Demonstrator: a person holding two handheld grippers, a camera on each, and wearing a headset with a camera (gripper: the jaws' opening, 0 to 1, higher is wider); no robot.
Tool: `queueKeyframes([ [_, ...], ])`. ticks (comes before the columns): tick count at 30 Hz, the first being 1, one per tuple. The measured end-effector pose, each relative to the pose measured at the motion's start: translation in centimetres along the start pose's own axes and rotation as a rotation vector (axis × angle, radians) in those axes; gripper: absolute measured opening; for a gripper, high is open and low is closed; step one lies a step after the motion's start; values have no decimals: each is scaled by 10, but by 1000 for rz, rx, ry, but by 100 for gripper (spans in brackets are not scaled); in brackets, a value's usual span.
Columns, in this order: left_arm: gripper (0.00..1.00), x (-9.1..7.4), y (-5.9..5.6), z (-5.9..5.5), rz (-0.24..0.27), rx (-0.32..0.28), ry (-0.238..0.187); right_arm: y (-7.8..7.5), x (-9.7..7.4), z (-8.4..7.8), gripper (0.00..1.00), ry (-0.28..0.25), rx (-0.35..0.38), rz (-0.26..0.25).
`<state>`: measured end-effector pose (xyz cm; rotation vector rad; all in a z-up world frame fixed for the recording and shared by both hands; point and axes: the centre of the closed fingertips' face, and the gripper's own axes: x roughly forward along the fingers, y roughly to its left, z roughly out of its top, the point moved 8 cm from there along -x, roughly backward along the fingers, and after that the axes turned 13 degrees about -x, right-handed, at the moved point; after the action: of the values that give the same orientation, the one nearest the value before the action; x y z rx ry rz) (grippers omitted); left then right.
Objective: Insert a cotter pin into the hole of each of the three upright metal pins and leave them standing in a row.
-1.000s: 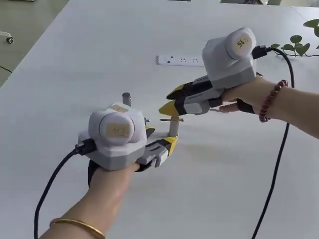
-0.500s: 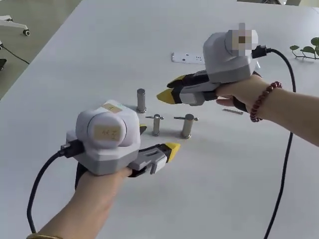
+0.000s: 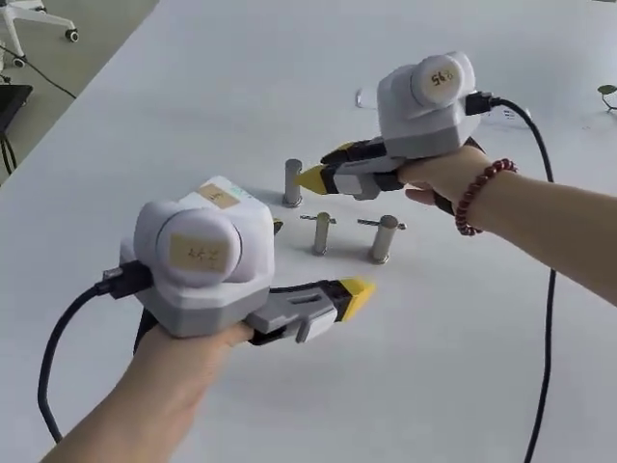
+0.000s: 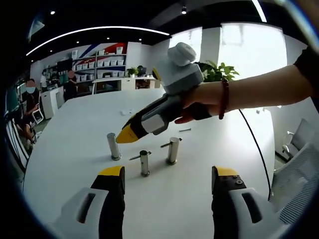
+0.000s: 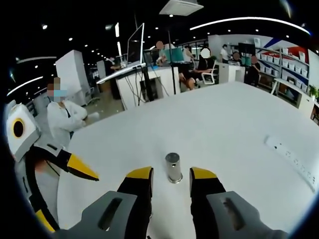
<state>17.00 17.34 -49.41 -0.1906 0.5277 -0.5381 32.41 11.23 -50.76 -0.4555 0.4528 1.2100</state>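
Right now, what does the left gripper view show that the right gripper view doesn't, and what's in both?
The left gripper view takes in the middle pin and the end pin, each with a cotter pin through it, plus the right gripper near them. The right gripper view takes in a power strip and people at desks beyond. Both include the bare pin and the white table.

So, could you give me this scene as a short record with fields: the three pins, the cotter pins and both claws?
surface: white table
far pin: upright, nothing through it
middle pin: upright, cotter pin through it
right pin: upright, second cotter pin through it
left claw: wide open, empty, short of the pins
right claw: narrowly open, nothing seen in it, far pin just ahead
progress: two of three fitted
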Motion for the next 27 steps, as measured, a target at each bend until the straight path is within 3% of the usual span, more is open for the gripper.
queueKeyframes([
  [10, 76, 3, 1, -5, -18, 10, 10, -7, 24, 4, 21, 21, -29, 7],
  [18, 74, 7, -4, -3, -37, 15, 10, -13, 32, 4, 15, 28, -48, 0],
  [27, 72, 7, -2, -2, -22, 24, 24, -11, 37, 6, 10, 36, -54, -7],
])
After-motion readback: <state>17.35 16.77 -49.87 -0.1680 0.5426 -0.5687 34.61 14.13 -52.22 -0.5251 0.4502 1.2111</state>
